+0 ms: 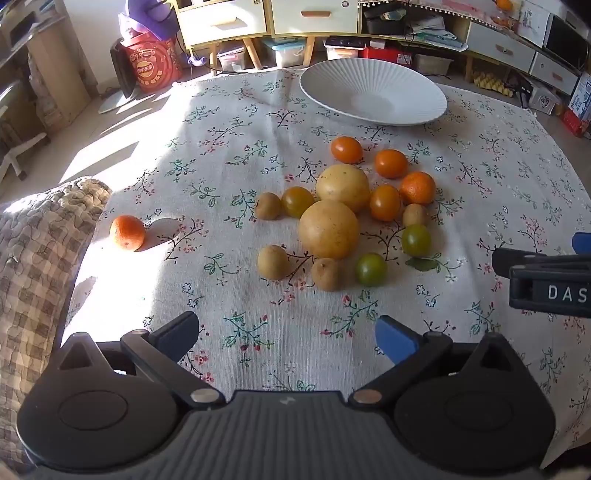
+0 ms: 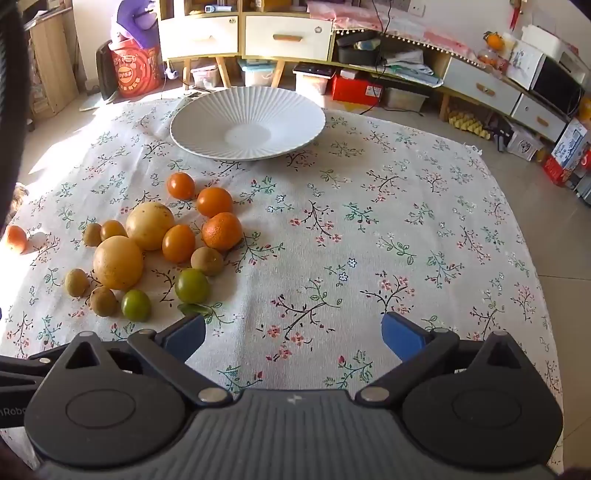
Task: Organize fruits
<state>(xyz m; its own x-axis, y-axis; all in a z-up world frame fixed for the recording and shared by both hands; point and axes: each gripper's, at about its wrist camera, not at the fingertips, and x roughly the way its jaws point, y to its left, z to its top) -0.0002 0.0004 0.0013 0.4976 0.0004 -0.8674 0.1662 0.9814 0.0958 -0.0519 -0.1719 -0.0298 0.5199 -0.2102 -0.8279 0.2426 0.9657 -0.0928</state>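
Observation:
A cluster of fruit lies on the floral tablecloth: two large yellow fruits, several small orange ones, green ones and brown ones. One orange lies apart to the left. A white ribbed plate stands empty at the far side. My left gripper is open and empty, just short of the cluster. My right gripper is open and empty, to the right of the cluster; it shows at the left wrist view's right edge.
A checked cushion lies at the table's left edge. Cabinets with drawers, storage boxes and a red bag stand on the floor beyond the table. The cloth right of the fruit holds nothing.

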